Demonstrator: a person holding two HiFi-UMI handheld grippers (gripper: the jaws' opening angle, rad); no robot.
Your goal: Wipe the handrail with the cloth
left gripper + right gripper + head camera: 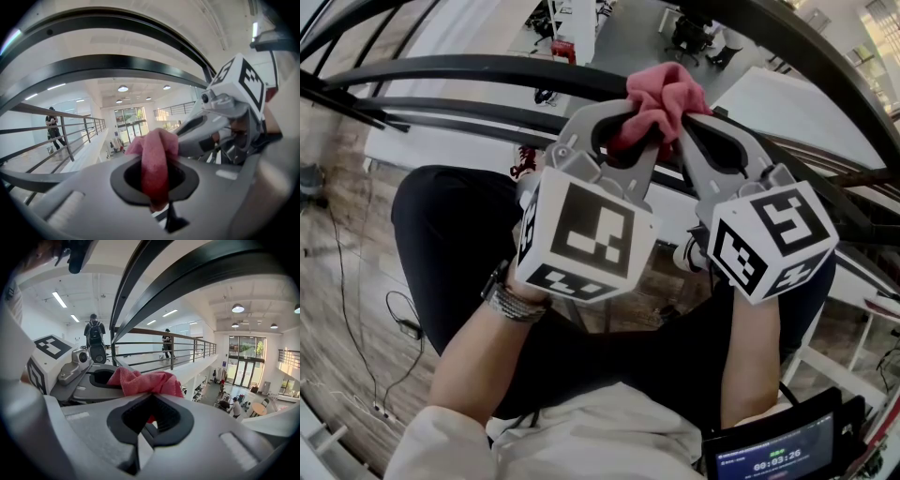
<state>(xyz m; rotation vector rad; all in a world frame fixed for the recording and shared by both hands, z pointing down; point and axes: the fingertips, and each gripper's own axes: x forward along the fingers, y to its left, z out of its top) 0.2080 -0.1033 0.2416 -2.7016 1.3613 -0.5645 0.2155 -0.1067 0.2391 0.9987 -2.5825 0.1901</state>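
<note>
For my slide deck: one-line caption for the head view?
Left hand-held gripper and right hand-held gripper both clamp a pink cloth near the dark handrail.

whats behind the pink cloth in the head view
The dark handrail passes behind the cloth, which the left gripper and right gripper both grip. The stretch right behind the cloth is covered, so contact cannot be told.

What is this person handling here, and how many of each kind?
Grippers: 2, the left gripper and the right gripper
Cloths: 1, a pink cloth pinched by both grippers
Total: 3
</note>
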